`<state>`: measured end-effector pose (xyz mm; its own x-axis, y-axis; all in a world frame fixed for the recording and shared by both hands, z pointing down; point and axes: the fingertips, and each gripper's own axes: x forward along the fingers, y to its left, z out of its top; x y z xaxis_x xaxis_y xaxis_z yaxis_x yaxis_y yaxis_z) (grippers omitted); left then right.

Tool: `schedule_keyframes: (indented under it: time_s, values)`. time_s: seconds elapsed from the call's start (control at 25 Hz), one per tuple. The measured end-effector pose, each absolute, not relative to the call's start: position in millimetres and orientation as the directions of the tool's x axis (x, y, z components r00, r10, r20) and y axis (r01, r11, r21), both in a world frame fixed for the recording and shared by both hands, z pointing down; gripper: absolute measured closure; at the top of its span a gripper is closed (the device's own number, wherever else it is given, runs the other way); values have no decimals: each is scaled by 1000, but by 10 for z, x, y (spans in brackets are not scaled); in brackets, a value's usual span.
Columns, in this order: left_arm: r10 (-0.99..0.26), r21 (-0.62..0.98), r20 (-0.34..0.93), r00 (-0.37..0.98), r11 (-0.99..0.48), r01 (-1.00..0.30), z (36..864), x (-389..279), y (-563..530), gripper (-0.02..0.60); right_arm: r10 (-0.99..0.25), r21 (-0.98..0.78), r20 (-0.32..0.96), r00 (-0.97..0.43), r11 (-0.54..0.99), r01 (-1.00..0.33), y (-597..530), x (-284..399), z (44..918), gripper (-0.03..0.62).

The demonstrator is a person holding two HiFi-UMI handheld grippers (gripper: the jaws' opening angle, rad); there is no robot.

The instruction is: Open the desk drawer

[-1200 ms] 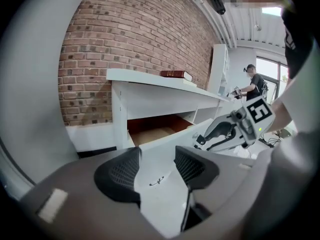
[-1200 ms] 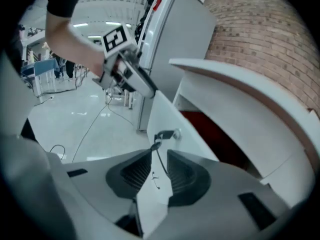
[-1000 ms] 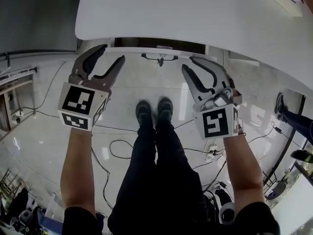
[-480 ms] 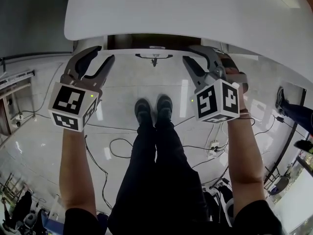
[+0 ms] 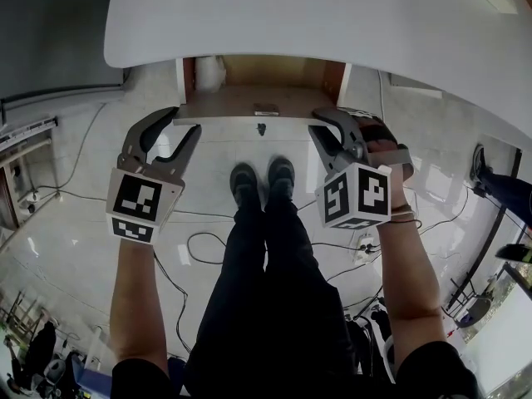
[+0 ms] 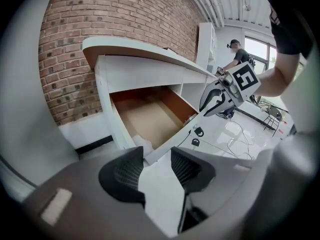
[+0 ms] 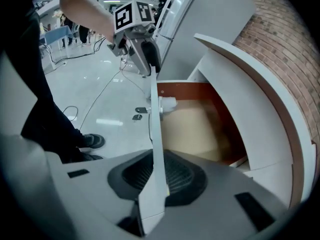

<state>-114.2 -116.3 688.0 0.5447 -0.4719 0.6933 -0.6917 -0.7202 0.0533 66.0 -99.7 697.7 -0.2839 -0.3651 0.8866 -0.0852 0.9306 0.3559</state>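
Curving desktop (image 5: 332, 15), brick wall (image 6: 125, 19), floor (image 5: 66, 223) perhaps tiled

The head view looks steeply down from above the counter (image 5: 332, 23) onto the open drawer (image 5: 249, 102). Both gripper views sit low and close (almost at its front), seemingly facing inward from opposite ends. All three share the drawer.

One desk (image 5: 332, 15) at 12 o'clock; one drawer (image 5: 249, 102) beneath it; one white object (image 5: 209, 71) inside, at 11 o'clock; two small dark tags (image 6: 198, 132) hanging from the drawer's front; two shoes (image 5: 243, 185) at centre; two grippers, left gripper (image 5: 179, 121) at 9 o'clock, right gripper (image 5: 326, 123) at 3 o'clock, jaws closing with the drawer's front between them; two marker cubes (image 5: 137, 206); one brick wall (image 6: 100, 34)
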Motion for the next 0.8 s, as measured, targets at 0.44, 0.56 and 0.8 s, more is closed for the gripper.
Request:
schedule_keyframes:
  time_s: [0.44,0.56,0.8]
  values:
    - [-453,11,740,497,-731,-682,7139,-1116,-920,408,-314,306,905,-287,949,-74,-744,671,7232,519]
    - [-454,17,738,499,-727,-687,7165,-1122,-833,407,-305,294,905,-295,952,-82,-657,665,7252,519]
    - [-427,27,767,478,-724,-689,7198,-1135,-673,407,-283,275,912,-296,959,-69,-500,648,7276,519]
